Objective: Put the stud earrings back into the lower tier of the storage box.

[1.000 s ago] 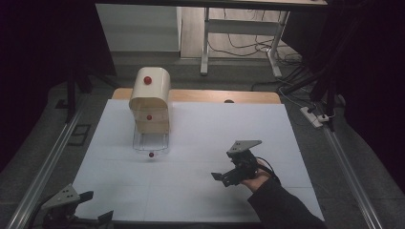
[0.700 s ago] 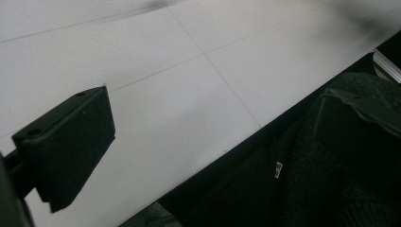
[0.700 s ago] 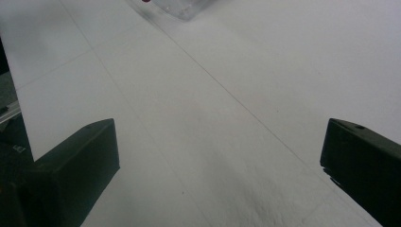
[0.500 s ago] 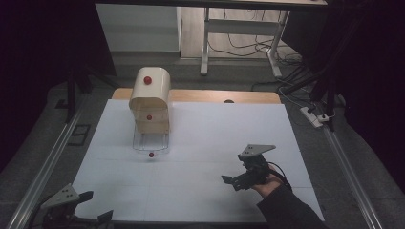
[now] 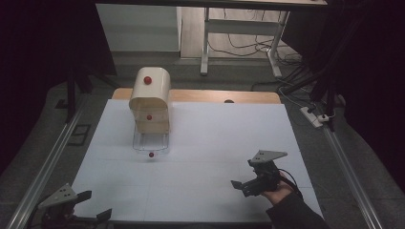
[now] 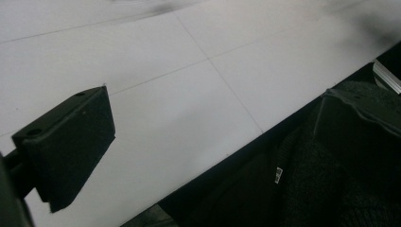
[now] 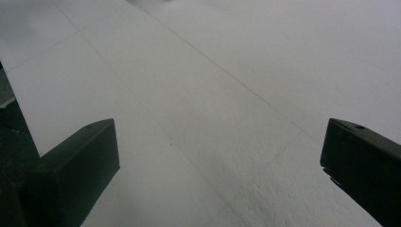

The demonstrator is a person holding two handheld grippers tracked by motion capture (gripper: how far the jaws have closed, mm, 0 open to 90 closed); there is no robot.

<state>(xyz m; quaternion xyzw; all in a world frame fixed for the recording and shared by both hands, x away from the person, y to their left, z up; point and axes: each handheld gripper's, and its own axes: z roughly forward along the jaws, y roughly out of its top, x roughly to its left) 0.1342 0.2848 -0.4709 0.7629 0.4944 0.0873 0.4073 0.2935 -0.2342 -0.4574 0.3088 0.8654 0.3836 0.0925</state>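
Right gripper (image 5: 249, 183) low over white table (image 5: 210, 143), jaws spread wide, empty; left gripper (image 5: 71, 207) at near-left edge, spread unclear.

a power strip (image 5: 311, 116) lies on the floor beside the table (image 5: 200, 96).

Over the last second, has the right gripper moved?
Yes. The right gripper has pulled back toward the near edge and rightward, away from the cream round-topped wooden box.

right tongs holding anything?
No. In the right gripper view the right tongs stand wide open over the bare white table.
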